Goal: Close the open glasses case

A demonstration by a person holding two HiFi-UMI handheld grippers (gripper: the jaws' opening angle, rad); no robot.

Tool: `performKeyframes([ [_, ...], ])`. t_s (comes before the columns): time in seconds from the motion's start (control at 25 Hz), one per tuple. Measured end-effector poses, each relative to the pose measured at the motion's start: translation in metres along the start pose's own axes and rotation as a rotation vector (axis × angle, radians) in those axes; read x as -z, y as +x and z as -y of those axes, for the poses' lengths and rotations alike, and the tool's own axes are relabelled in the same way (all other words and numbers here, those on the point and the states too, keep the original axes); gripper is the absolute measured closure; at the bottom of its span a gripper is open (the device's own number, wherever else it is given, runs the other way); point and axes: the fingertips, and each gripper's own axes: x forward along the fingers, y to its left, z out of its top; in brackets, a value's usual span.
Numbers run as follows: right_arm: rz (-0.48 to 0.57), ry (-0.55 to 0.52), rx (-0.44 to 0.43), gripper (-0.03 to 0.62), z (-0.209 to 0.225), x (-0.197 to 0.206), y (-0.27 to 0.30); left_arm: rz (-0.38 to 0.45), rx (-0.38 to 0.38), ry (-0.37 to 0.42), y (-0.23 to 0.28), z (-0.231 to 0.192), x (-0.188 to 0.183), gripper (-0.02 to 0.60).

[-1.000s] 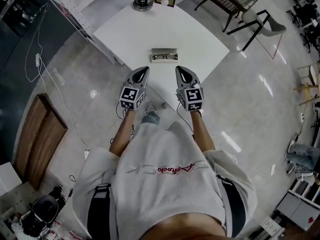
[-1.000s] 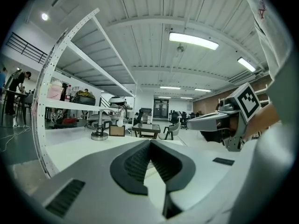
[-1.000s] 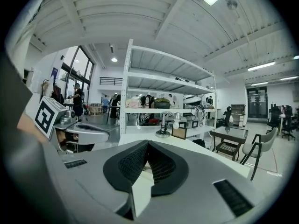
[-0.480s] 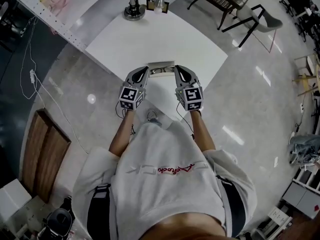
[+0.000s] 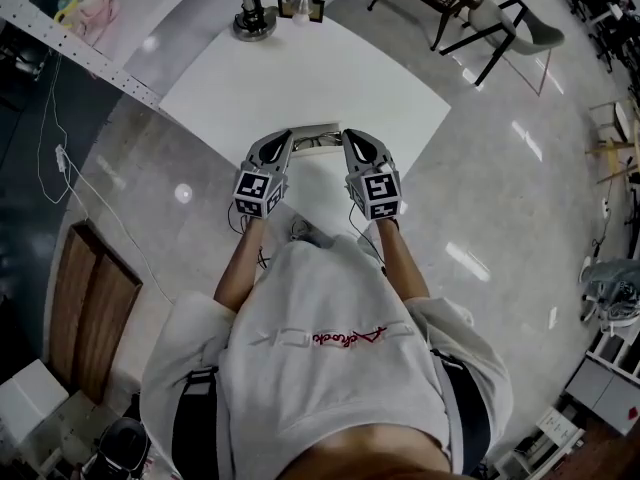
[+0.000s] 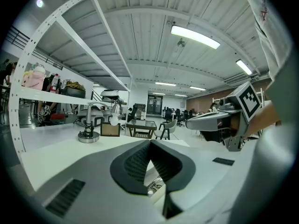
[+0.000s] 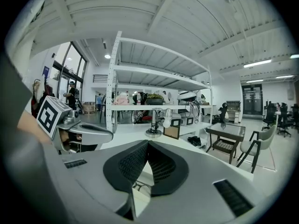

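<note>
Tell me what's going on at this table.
A person standing at the white table holds tongs in each hand. The left tongs and right tongs are both shut and empty, with their tips beside either end of the glasses case. The case lies open with glasses in it, not yet closed. Whether the tongs touch it is unclear.

- Left gripper (image 6: pixel 150 143): jaws closed, tips touching.
- Glasses (image 6: pixel 155 187) glimpsed just below its tips, on white table (image 6: pixel 46 150).
- Right gripper (image 6: pixel 192 122) to its right; lamp base (image 6: pixel 88 135) beyond, to its left.
</note>
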Motion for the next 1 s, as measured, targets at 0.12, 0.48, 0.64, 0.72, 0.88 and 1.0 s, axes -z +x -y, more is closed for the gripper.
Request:
performKeyframes([
  [0.12, 0.002, -0.001, -0.045, 0.566, 0.006, 0.0, 0.003, -0.002, -0.044, -0.006, 0.003, 0.002, -0.001, 0.555],
  [0.48, -0.005, -0.03, -0.204, 0.566, 0.017, -0.004, 0.021, -0.034, -0.21, -0.063, 0.0, 0.003, 0.013, 0.555],
  [0.64, -0.021, -0.016, -0.226, 0.566, 0.017, 0.003, 0.028, -0.062, -0.245, -0.084, -0.005, -0.002, 0.024, 0.555],
  [0.72, -0.035, -0.005, -0.23, 0.566, 0.015, 0.011, 0.029, -0.073, -0.246, -0.092, -0.008, -0.004, 0.031, 0.555],
  [0.88, -0.092, 0.007, -0.233, 0.566, 0.007, 0.034, 0.026, -0.115, -0.24, -0.115, -0.017, -0.005, 0.053, 0.555],
  [1.0, -0.117, 0.027, -0.231, 0.566, 0.003, 0.048, 0.02, -0.147, -0.227, -0.135, -0.02, -0.002, 0.07, 0.555],
])
